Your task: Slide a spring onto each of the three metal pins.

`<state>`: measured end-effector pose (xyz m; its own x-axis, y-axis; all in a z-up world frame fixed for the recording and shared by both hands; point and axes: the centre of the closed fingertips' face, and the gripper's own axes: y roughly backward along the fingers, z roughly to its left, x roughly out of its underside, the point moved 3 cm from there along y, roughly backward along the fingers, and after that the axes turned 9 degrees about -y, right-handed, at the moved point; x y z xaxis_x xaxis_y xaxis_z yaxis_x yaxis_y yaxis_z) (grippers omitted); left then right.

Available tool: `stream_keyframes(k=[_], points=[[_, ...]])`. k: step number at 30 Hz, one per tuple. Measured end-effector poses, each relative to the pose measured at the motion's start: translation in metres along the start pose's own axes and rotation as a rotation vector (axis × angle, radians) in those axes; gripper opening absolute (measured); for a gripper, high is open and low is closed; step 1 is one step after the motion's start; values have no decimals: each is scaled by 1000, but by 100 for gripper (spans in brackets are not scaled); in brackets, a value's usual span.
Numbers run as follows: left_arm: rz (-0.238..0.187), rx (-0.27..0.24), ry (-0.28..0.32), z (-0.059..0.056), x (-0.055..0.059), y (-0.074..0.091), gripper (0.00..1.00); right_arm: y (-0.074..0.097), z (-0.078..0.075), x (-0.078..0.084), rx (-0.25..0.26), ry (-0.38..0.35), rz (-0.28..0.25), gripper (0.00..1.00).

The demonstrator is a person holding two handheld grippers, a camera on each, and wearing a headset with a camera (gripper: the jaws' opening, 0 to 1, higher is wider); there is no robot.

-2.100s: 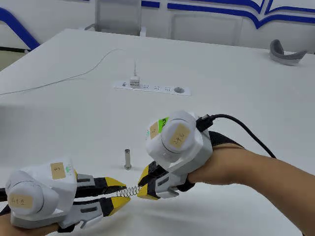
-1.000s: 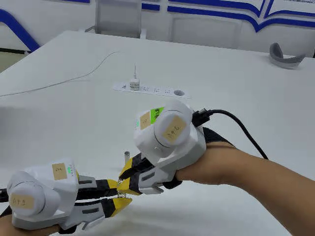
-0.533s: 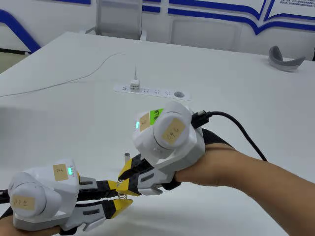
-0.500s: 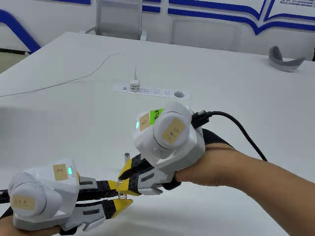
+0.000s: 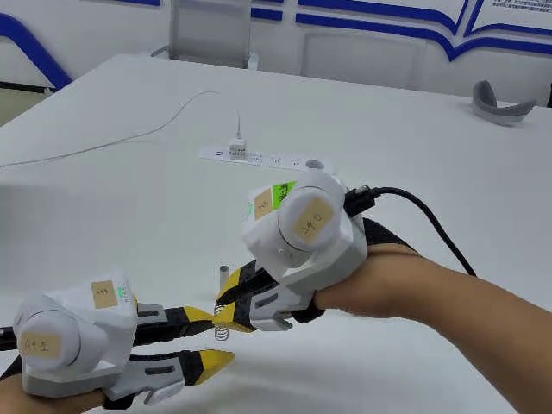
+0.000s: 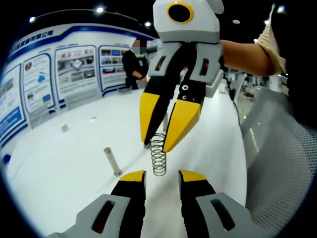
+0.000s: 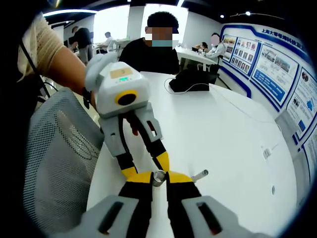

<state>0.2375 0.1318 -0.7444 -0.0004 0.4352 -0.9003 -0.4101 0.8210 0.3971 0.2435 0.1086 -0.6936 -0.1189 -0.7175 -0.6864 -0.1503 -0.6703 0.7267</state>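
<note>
Thin grey wire, wound in open coils: this is the spring (image 5: 222, 328) in the head view. It hangs under the yellow tips of the right gripper (image 5: 231, 316), which is closed on its upper end. A short metal pin (image 5: 224, 279) stands upright on the white surface (image 5: 129, 216), just behind the spring and a little farther from the person. The left gripper (image 5: 212, 336) lies low beside the spring with its jaws spread apart and nothing between them.

In the left gripper view, the right gripper (image 6: 157, 144) comes down from above and pinches the top coils of the spring (image 6: 158, 159). The long axis of the spring is about vertical, and its free lower end hangs close above the gap of the left gripper (image 6: 162, 176). This gripper is open and does not touch the spring, as far as I can tell. The pin (image 6: 111, 161) stands to the left, near but apart, and its axis is close to parallel with the spring.

In the right gripper view, the spring (image 7: 158, 176) is seen from its end as a small ring between the closed tips of the right gripper (image 7: 158, 180). The pin (image 7: 199, 174) is just beside these tips, on the right of the picture. The open left gripper (image 7: 146, 166) points towards them from above.

I judge that the right gripper is the nearer one and must bring the lower end of the spring over the top of the pin.
</note>
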Motion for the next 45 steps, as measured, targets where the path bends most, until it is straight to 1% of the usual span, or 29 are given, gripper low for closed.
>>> stream_keyframes(k=[5, 10, 15, 23, 34, 39, 45], points=[[7, -28, 26, 6, 4, 3, 35, 4, -5, 1, 13, -11, -4, 11], [6, -53, 48, 13, 7, 6, 39, 6, -9, 1, 22, -20, -10, 11], [14, -70, 57, 17, 9, 8, 44, 9, -13, 0, 31, -28, -16, 11], [18, -83, 76, 19, 13, 9, 51, 15, -20, -3, 50, -37, -26, 11], [22, -95, 96, 21, 16, 11, 56, 22, -33, -11, 78, -35, -35, 11], [23, -96, 99, 22, 16, 11, 56, 24, -42, -17, 95, -34, -42, 11], [24, -95, 103, 21, 16, 11, 57, 23, -56, -24, 125, -42, -57, 11]])
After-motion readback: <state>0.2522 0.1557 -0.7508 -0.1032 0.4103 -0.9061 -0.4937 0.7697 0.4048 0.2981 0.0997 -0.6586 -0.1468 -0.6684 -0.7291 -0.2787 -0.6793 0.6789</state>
